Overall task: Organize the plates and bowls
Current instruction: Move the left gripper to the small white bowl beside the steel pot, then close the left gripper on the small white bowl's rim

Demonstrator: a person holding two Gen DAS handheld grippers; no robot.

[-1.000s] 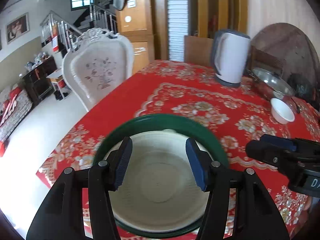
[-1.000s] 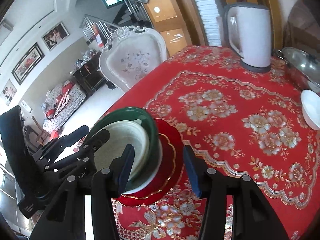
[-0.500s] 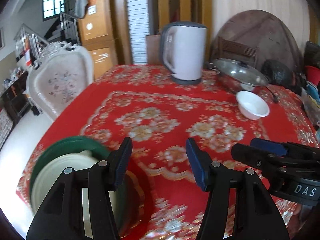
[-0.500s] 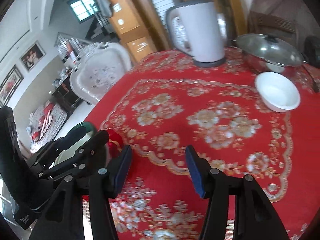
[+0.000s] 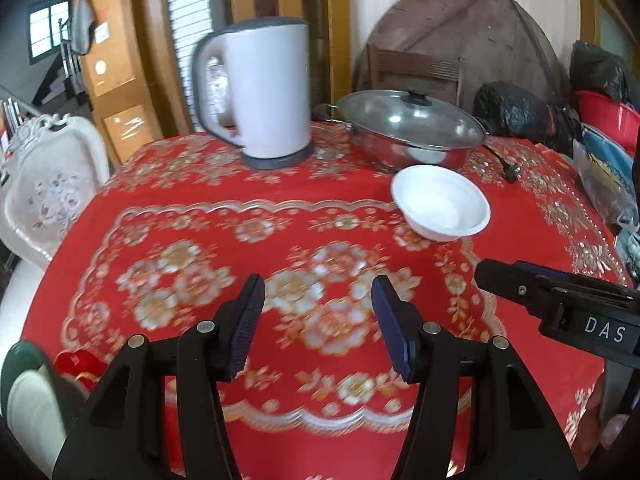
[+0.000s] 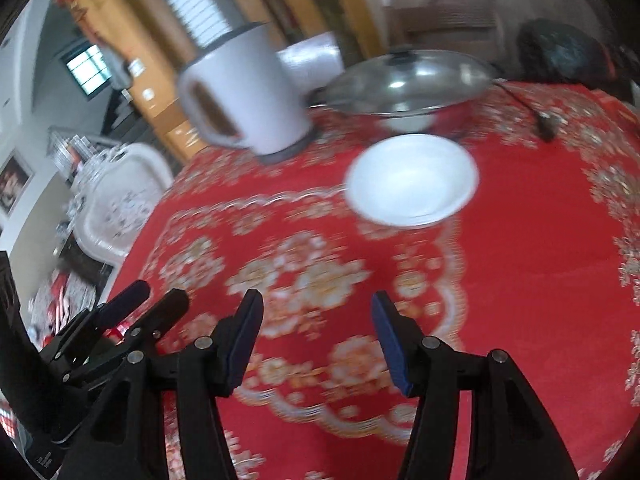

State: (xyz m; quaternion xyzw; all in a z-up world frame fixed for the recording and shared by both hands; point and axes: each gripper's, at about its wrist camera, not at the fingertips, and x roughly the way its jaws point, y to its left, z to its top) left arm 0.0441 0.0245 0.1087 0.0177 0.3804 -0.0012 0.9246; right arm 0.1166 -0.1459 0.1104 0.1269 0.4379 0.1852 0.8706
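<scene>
Both grippers have swung away from the stack of dishes, which a second ago lay right under the left gripper (image 5: 318, 320) and now sits at the far lower left of its view: a green-rimmed bowl (image 5: 16, 360) with a cream bowl (image 5: 34, 404) nested in it, on a red plate with a gold edge (image 5: 76, 364). That stack lies well to the left of and behind the left tongs. Those tongs stand released, their blue-padded fingers (image 5: 246, 328) apart with only the red floral tablecloth (image 5: 200, 216) between them.

The right gripper (image 6: 316, 336) has just been opening a little further; its pads (image 6: 390, 340) are apart and nothing sits between them. A small round white bowl (image 6: 412, 180) stands ahead of it and slightly to the right, well apart from the fingertips; in the left wrist view the same bowl (image 5: 440, 208) lies ahead and to the right of the left tongs. Just beyond the bowl is a steel pan under a glass lid (image 5: 412, 128), and left of that a white electric kettle with a grey base (image 5: 260, 92). The right gripper's black body (image 5: 560, 300) shows at the right of the left tongs, near them.
</scene>
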